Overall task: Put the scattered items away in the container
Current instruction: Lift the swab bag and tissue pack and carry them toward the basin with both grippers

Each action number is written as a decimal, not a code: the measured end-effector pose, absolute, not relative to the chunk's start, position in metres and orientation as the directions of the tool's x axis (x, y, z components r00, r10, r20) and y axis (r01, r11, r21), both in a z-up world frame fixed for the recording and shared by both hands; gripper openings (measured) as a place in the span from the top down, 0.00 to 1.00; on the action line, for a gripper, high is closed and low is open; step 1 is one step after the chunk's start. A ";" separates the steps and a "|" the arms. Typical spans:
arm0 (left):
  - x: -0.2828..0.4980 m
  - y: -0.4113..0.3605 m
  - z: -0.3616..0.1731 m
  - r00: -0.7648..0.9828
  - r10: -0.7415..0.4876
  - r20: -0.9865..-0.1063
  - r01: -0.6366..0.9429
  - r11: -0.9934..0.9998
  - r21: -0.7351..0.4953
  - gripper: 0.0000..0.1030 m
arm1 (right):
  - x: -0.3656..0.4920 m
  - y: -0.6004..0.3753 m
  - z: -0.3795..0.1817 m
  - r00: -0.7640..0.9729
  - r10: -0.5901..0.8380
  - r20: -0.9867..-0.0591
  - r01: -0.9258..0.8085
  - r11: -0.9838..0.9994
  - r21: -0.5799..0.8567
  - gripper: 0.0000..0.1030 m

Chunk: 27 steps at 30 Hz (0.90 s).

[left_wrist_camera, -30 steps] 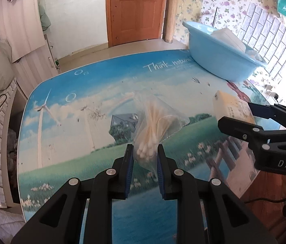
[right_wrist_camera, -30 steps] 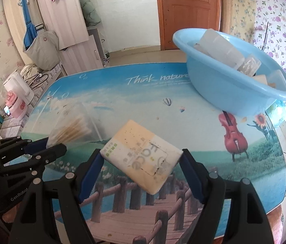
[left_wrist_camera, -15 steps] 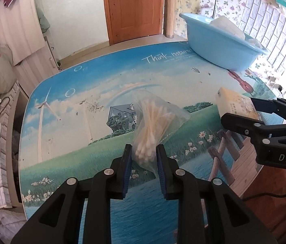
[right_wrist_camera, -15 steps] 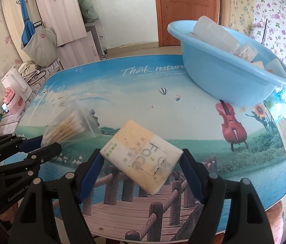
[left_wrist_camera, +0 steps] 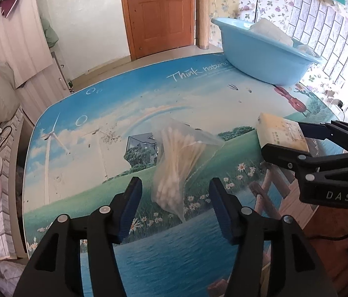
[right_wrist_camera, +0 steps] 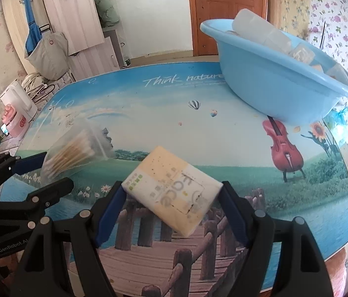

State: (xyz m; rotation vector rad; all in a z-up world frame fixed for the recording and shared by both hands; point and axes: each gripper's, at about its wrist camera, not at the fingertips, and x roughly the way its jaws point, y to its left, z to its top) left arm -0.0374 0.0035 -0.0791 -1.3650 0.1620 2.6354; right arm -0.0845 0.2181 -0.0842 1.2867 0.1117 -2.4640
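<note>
Cotton swabs in a clear bag lie on the surface directly between the fingers of the left tool, whose jaws stand wide apart with a gap on each side of the bag, so nothing is gripped. The bag's long axis runs away from the tool toward the far side, leaning a little to the right, with its narrow end nearest the tool. From the right wrist view the same bag sits at the left, just off the left tool's blue pads.

To the right, the tissue pack sits between the fingers of the right tool. Both blue pads touch its corners and it appears tilted with its near edge off the surface, so I judge it clamped. It lies diagonally across the jaws.

At the far right of the surface stands the blue basin, already holding several pale packets. It is well apart from both items, and the right tool is the nearer of the two to it. The printed surface between the tissue pack and the basin is bare, so I see no obstacle on that path; the basin's raised rim is the only thing to clear. For the swabs, the left tool needs to close on the bag before any lift, and the limp plastic may slip or sag.
</note>
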 end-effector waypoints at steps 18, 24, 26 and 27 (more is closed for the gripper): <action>-0.059 -0.002 -0.089 -0.596 0.147 -0.789 -0.213 -0.977 -0.021 0.30 | -0.081 0.224 -0.085 -0.537 -0.323 -0.779 0.374 -0.919 0.124 0.14; -0.065 0.004 -0.089 -0.578 0.158 -0.800 -0.241 -0.970 -0.018 0.29 | -0.081 0.219 -0.087 -0.546 -0.312 -0.777 0.378 -0.920 0.103 0.12; -0.064 0.007 -0.089 -0.577 0.166 -0.800 -0.250 -0.968 -0.021 0.35 | -0.081 0.218 -0.087 -0.549 -0.309 -0.777 0.383 -0.919 0.095 0.11; -0.063 0.008 -0.088 -0.580 0.167 -0.797 -0.253 -0.967 -0.019 0.38 | -0.081 0.217 -0.088 -0.550 -0.308 -0.776 0.386 -0.918 0.092 0.11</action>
